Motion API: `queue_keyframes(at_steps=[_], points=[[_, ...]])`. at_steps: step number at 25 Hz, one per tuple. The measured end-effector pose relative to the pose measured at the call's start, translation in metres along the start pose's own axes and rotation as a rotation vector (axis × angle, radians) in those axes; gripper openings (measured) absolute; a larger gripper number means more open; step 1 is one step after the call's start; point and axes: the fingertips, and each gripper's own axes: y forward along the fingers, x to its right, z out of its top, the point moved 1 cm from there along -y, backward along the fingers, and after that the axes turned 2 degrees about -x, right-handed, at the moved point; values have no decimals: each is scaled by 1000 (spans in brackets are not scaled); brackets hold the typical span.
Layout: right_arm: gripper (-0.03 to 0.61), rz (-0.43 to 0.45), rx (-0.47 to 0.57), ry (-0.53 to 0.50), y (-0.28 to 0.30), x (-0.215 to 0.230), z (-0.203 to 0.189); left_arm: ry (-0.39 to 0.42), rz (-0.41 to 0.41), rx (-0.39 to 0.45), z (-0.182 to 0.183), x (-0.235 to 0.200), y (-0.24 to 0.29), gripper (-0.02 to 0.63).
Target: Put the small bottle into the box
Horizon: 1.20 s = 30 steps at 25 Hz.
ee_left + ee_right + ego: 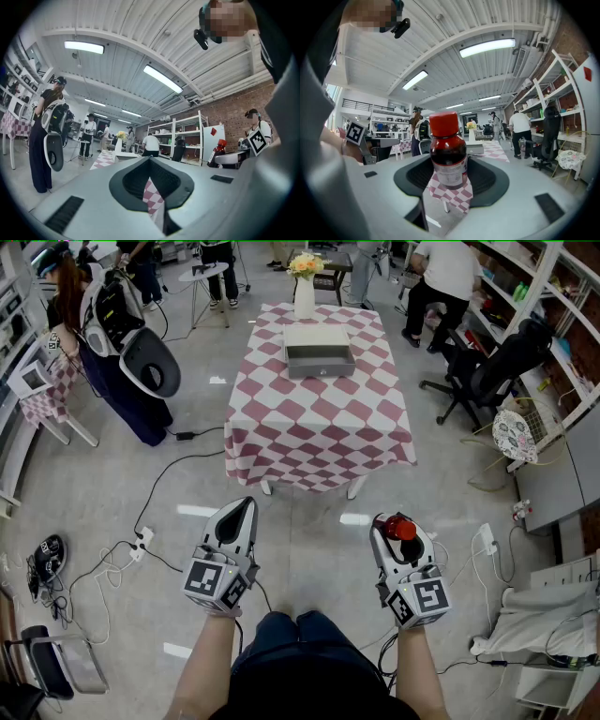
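A small dark bottle (400,527) with a red cap stands upright between the jaws of my right gripper (397,521), which is shut on it. In the right gripper view the bottle (448,159) fills the middle of the right gripper (450,190). My left gripper (242,512) is shut, with nothing in it, its jaws meeting at a point. The grey and white box (320,352) lies on the far half of the checked table (319,427), well ahead of both grippers. The left gripper view shows the bottle (218,149) off to the right.
A white vase with flowers (305,292) stands behind the box. A black office chair (492,371) sits right of the table. A person with a backpack (117,329) stands at the left. Cables and a power strip (141,540) lie on the floor.
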Motion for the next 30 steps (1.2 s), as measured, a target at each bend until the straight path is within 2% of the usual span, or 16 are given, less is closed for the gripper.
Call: queue_keyframes(at_steps=[10, 16, 22, 30], points=[[229, 66, 22, 14, 0, 16, -3, -14, 37, 20, -19, 10, 12, 11], [230, 93, 23, 19, 10, 23, 3, -26, 38, 32, -18, 14, 28, 11], [230, 80, 34, 31, 47, 55, 7, -22, 19, 28, -26, 3, 83, 11], [230, 90, 2, 38, 140, 96, 16, -36, -15, 4, -25, -34, 190, 11]])
